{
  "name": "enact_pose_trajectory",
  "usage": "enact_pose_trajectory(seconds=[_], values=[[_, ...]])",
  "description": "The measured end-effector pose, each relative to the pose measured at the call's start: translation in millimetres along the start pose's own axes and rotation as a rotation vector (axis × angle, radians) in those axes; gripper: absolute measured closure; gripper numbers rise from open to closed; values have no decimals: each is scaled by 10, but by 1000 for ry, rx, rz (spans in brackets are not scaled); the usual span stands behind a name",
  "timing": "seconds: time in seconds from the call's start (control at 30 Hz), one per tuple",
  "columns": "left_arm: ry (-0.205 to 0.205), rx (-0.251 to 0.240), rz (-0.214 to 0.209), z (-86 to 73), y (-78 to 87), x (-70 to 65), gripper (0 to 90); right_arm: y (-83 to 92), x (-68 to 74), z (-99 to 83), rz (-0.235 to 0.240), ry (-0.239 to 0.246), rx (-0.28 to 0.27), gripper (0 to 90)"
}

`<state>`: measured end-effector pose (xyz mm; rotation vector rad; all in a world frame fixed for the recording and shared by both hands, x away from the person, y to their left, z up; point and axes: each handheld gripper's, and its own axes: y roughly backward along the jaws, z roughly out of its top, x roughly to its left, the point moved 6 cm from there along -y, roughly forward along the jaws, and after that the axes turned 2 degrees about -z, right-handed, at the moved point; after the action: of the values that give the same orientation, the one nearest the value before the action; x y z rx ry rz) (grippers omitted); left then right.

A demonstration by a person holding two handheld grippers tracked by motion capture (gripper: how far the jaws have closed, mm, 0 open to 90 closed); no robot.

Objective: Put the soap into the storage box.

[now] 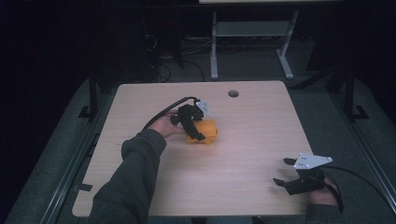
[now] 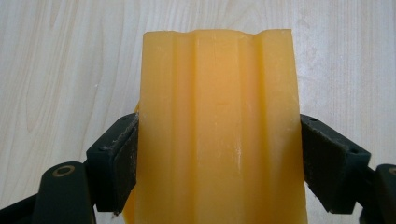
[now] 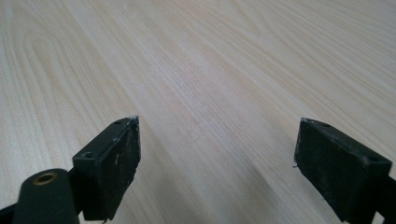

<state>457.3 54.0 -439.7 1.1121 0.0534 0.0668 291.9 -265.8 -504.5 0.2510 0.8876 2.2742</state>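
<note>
A ribbed orange block (image 1: 205, 131) lies near the middle of the wooden table (image 1: 243, 116). My left gripper (image 1: 194, 127) is shut on it. In the left gripper view the orange block (image 2: 219, 126) stands between the two black pads (image 2: 119, 163), which press its sides. My right gripper (image 1: 282, 171) hovers open near the table's front right corner. The right gripper view has its pads (image 3: 116, 161) spread wide over bare wood (image 3: 201, 93), with nothing between them.
A round cable hole (image 1: 233, 93) sits near the table's far edge. Beyond the table stands a white desk frame (image 1: 252, 42) on a dark floor with cables. A black cable (image 1: 161, 114) trails from my left gripper.
</note>
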Motion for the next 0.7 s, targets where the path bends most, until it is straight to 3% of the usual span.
enact_pose_trajectory(seconds=[0.33, 0.4, 0.7], values=[[-23, -10, 47, 23, 46, 36, 211, 0, -1, 0, 0, 0, 0, 140], [-20, 11, 46, 14, 32, 52, 211, -2, 1, -1, 2, 0, 1, 140], [-17, 12, 32, 12, 0, 44, 209, 4, 3, 2, 0, 4, 0, 140]])
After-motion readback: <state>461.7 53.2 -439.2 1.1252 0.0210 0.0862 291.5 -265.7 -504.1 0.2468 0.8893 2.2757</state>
